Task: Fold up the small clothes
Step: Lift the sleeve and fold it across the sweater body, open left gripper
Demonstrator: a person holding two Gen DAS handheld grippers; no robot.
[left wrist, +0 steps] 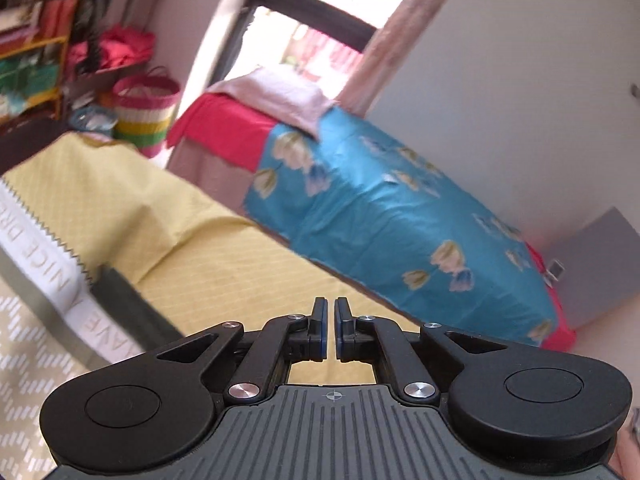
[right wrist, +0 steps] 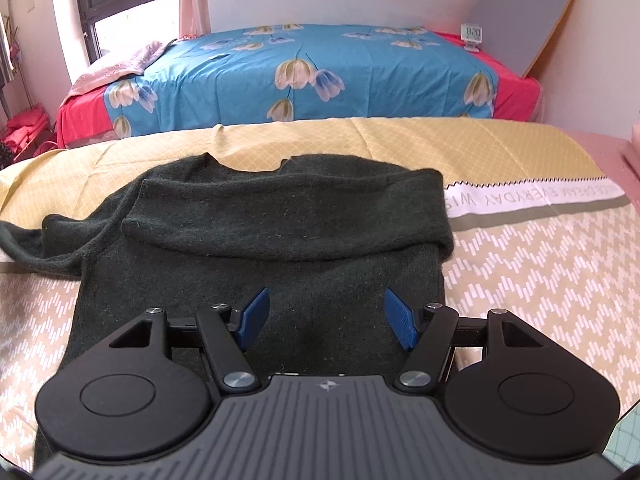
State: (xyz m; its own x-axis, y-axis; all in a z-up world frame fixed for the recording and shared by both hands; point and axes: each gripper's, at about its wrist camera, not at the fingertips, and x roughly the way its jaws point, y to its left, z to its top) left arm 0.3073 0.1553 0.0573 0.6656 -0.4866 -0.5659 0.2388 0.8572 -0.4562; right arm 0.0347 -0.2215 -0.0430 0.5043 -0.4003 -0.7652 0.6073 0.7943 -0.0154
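**Dark sweater spread on yellow quilt**

Dark green knitted sweater (right wrist: 280, 232) flat on yellow patterned bed quilt (right wrist: 500, 148), top part folded over. Right tongs (right wrist: 326, 318) released, poised above lower sweater. Left tongs (left wrist: 330, 330) clenched, empty, raised over quilt.

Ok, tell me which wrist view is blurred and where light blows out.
Left wrist view: smeared by motion, blue floral bedspread and striped basket soft, window washed out white, left gripper itself sharp. Right wrist view: crisp, dark green sweater knit readable, even daylight, only fisheye bending at the edges.
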